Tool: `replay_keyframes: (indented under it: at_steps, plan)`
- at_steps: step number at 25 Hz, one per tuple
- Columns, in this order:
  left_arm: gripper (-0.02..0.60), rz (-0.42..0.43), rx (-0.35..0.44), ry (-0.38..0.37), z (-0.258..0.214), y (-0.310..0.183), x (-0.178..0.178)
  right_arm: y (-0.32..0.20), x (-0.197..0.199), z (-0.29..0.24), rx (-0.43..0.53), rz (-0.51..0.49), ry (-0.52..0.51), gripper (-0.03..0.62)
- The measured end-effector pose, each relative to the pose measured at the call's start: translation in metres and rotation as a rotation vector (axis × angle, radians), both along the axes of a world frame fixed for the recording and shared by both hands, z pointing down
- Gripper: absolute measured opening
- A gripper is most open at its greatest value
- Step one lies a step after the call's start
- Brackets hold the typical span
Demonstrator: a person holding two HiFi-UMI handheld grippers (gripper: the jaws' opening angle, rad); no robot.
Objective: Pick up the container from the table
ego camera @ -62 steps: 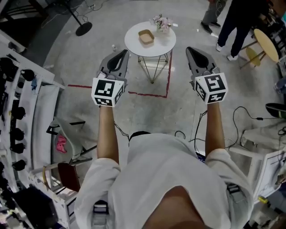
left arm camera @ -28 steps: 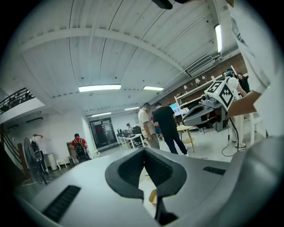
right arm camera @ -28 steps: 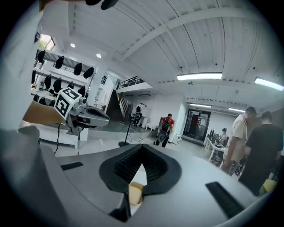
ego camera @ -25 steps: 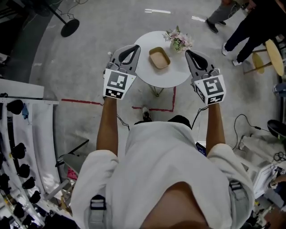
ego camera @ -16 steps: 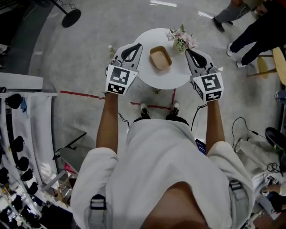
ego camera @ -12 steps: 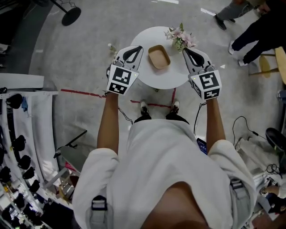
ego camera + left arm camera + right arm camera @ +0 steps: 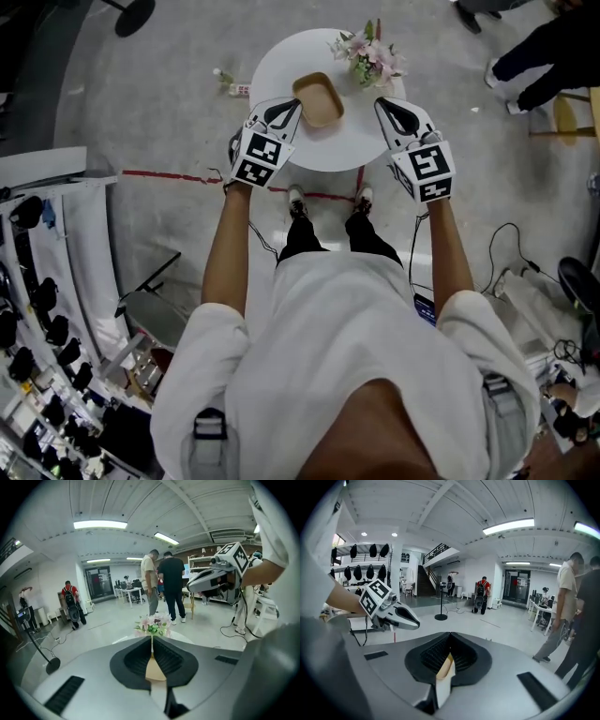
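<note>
A tan, shallow rectangular container (image 7: 318,98) lies on the round white table (image 7: 281,56), toward its near side. My left gripper (image 7: 291,105) hovers over the table edge just left of the container, jaws shut and holding nothing. On the container's right, a little farther off, my right gripper (image 7: 382,103) is also shut and holding nothing. In the left gripper view the shut jaws (image 7: 152,640) leave a slit showing a tan sliver of container (image 7: 154,670). The right gripper view shows the same kind of sliver (image 7: 443,670) below its shut jaws (image 7: 450,635).
A bunch of pink and white flowers (image 7: 368,58) stands at the table's far right. A small bottle (image 7: 227,84) lies on the floor left of the table, and a red tape line (image 7: 169,175) runs below it. People stand at the upper right (image 7: 553,56). Racks line the left edge (image 7: 37,309).
The person has stepped up to the table. Both grippers have moved forward and now flank the container over the table's near edge; both have stayed shut.
</note>
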State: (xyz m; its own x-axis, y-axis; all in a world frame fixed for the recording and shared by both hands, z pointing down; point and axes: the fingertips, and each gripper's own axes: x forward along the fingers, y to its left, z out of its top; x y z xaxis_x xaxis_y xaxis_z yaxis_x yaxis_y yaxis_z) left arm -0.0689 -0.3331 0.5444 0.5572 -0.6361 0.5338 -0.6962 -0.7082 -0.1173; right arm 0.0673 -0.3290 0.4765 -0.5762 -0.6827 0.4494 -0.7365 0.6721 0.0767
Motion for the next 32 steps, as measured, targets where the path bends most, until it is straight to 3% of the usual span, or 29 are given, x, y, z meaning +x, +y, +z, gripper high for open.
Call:
replay_keyframes:
  at_steps: [3,13,16,22,28,32]
  plan:
    - [0.058,0.030,-0.088,-0.028,0.042,0.000,0.015,0.003,0.010,0.016,-0.048,0.002,-0.042,0.015]
    - [0.105,0.168,-0.343,-0.144,0.166,0.007,0.058,0.010,0.041,0.067,-0.169,0.030,-0.041,0.014]
    - [0.109,0.192,-0.415,-0.146,0.197,0.009,0.072,0.014,0.049,0.076,-0.199,0.047,-0.033,0.014]
    - [0.110,0.231,-0.450,-0.286,0.239,0.008,0.080,0.022,0.078,0.097,-0.240,0.096,-0.024,0.014]
    - [0.087,0.303,-0.434,-0.476,0.261,0.009,0.085,0.037,0.094,0.107,-0.259,0.116,-0.017,0.015]
    - [0.041,0.285,-0.442,-0.499,0.266,0.006,0.085,0.041,0.099,0.106,-0.257,0.134,-0.028,0.015]
